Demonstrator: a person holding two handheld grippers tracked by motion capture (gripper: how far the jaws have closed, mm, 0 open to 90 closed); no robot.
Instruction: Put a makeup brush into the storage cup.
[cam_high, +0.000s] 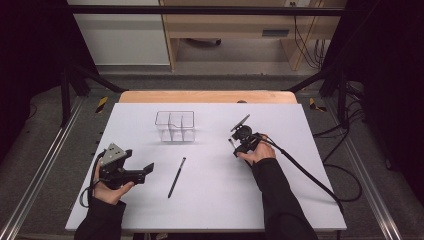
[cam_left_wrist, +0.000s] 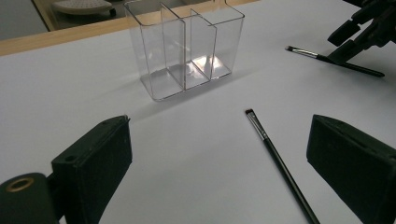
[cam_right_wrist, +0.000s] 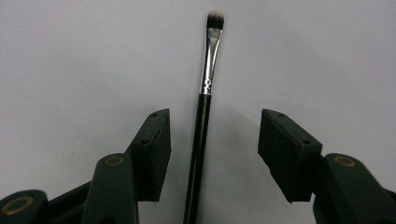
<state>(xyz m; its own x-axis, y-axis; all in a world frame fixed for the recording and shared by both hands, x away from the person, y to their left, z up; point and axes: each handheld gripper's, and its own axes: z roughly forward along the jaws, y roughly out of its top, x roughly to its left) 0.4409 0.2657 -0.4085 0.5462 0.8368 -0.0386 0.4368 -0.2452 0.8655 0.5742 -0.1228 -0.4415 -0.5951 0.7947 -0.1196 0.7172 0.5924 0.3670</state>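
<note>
White table top (cam_high: 210, 200) with clear divided organizer (cam_high: 175, 126), thin dark brush (cam_high: 177, 177), second brush (cam_left_wrist: 334, 61) at right.

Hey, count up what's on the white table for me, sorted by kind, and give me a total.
Makeup brushes: 2, one between the right gripper's open jaws, one lying mid-table
Clear divided organizer: 1
Handheld grippers: 2, including the left gripper
Total: 5

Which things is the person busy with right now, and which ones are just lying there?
In use:
right gripper, jaws open around it, not pressing
makeup brush, flat on the white table

Lying about:
thin brush
clear divided holder, nothing in it
left gripper, open, holding nothing
</note>
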